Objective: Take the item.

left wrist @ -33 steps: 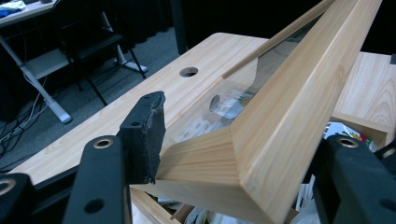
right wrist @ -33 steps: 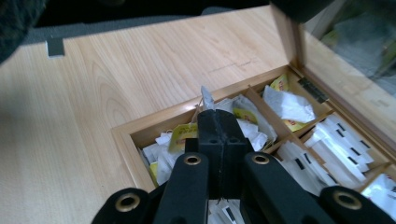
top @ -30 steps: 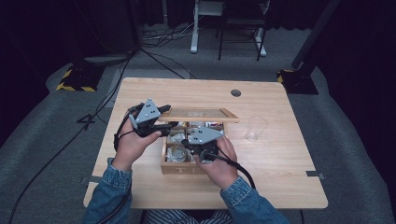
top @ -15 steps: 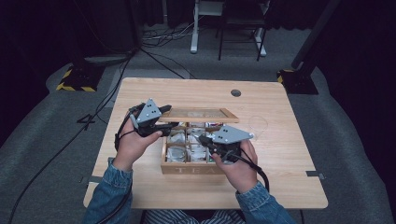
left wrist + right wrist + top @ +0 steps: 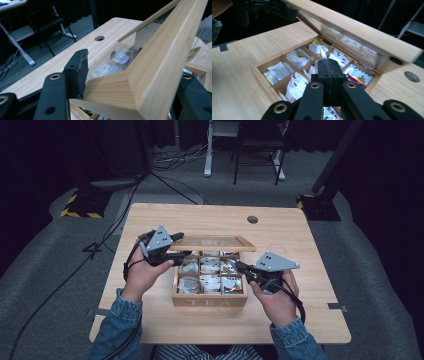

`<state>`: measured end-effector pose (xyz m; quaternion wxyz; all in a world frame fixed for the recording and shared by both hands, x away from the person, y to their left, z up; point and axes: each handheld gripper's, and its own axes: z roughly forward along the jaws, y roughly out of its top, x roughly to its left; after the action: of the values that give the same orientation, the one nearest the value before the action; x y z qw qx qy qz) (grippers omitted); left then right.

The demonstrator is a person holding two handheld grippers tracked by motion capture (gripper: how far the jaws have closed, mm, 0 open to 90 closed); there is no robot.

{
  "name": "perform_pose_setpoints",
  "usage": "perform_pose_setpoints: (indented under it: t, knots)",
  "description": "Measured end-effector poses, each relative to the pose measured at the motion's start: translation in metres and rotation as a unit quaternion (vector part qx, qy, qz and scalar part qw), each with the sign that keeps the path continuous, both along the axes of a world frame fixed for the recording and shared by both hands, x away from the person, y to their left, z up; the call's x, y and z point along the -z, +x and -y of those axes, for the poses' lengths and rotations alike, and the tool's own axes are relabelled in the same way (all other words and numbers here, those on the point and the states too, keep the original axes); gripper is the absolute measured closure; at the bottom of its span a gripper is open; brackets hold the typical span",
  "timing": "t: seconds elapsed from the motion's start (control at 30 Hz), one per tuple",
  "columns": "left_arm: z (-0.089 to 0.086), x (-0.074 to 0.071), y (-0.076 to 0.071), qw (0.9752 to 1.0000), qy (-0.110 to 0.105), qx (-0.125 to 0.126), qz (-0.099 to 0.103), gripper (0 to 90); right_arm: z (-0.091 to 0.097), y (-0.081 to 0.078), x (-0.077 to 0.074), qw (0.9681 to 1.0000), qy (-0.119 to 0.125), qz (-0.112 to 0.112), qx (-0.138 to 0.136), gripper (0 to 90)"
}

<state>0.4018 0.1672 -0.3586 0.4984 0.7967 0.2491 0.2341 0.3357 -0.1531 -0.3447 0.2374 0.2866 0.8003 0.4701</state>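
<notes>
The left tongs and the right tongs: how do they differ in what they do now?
The left tongs grip the corner of the tea box's lid and hold it raised; the right tongs are shut on a small white packet. The left tongs are at the box's left rear, the right tongs over its right compartments. Both are black, with a grey plate on top.

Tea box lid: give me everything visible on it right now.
The lid is a pale wooden frame around a clear pane, hinged along the far edge of the wooden tea box and raised open, tilted over the packet-filled compartments. The left gripper clamps the frame's left corner; in the left gripper view its jaws sit either side of the wood. A small dark round spot marks the lid's front edge. Packets show through the pane.
</notes>
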Motion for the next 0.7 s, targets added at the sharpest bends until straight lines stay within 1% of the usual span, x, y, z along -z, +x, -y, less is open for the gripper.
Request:
perform_pose_setpoints:
  t: [0.17,0.2,0.27,0.47,0.6,0.7]
  knots:
    - [0.000,0.000,0.000,1.0000,0.000,0.000,0.001,42.3,0.007,-0.001,-0.002,1.0000,0.001,0.002,0.008,90.0]
    - [0.000,0.000,0.000,1.0000,0.000,0.000,0.001,42.3,0.011,-0.001,-0.003,0.9999,0.001,0.000,0.013,90.0]
    - [0.000,0.000,0.000,1.0000,0.001,-0.001,0.001,42.3,0.015,-0.001,-0.004,0.9999,0.001,0.002,0.016,90.0]
    - [0.000,0.000,0.000,1.0000,0.001,-0.002,0.001,41.8,0.030,-0.002,-0.007,0.9994,-0.008,0.002,0.035,90.0]
    - [0.000,-0.001,0.000,1.0000,0.002,-0.003,0.000,41.6,0.038,-0.002,-0.008,0.9990,-0.008,0.003,0.045,90.0]
    - [0.000,-0.001,0.001,1.0000,0.001,-0.002,0.000,41.5,0.043,-0.003,-0.008,0.9987,-0.004,0.005,0.051,90.0]
